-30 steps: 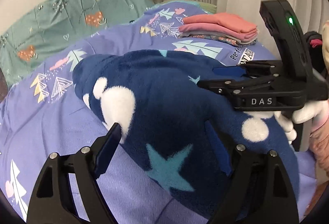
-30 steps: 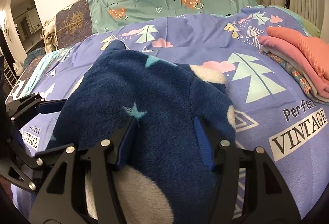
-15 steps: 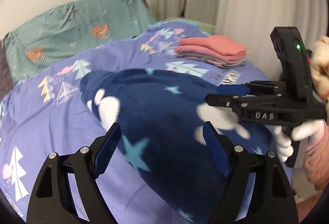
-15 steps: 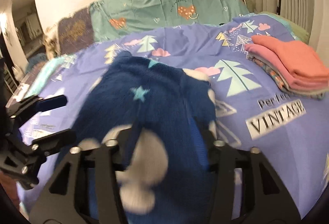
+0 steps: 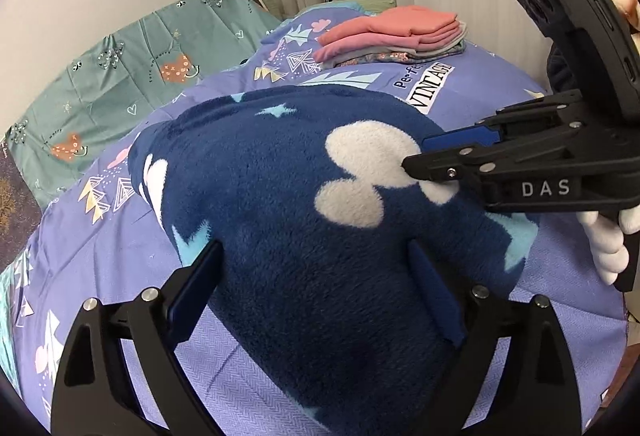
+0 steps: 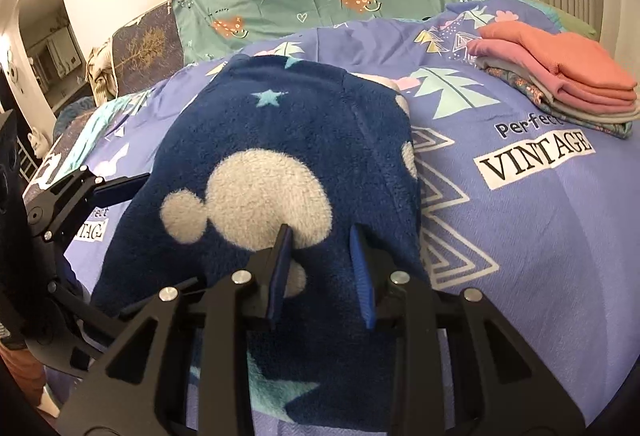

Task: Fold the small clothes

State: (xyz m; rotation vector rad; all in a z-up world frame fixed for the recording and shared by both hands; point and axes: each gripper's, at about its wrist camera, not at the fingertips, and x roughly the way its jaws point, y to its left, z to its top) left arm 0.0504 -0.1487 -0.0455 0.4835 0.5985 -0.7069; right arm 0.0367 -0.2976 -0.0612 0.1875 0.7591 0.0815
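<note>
- Left wrist view: left gripper (image 5: 316, 276) gapes wide astride the fleece (image 5: 288, 195) lying on the bed (image 5: 500, 83).
- Right gripper (image 6: 322, 270), jaws narrow, pinches a fleece ridge, apparently mid-fold.
- Next: likely carry that edge across.
- Folded stack (image 6: 560, 91) waits beyond.

Both wrist views look low and close across the fuzzy navy fleece garment (image 5: 304, 203) (image 6: 288, 163) toward the folded pink clothes stack (image 5: 392, 35) (image 6: 560, 83), from opposite sides.
</note>
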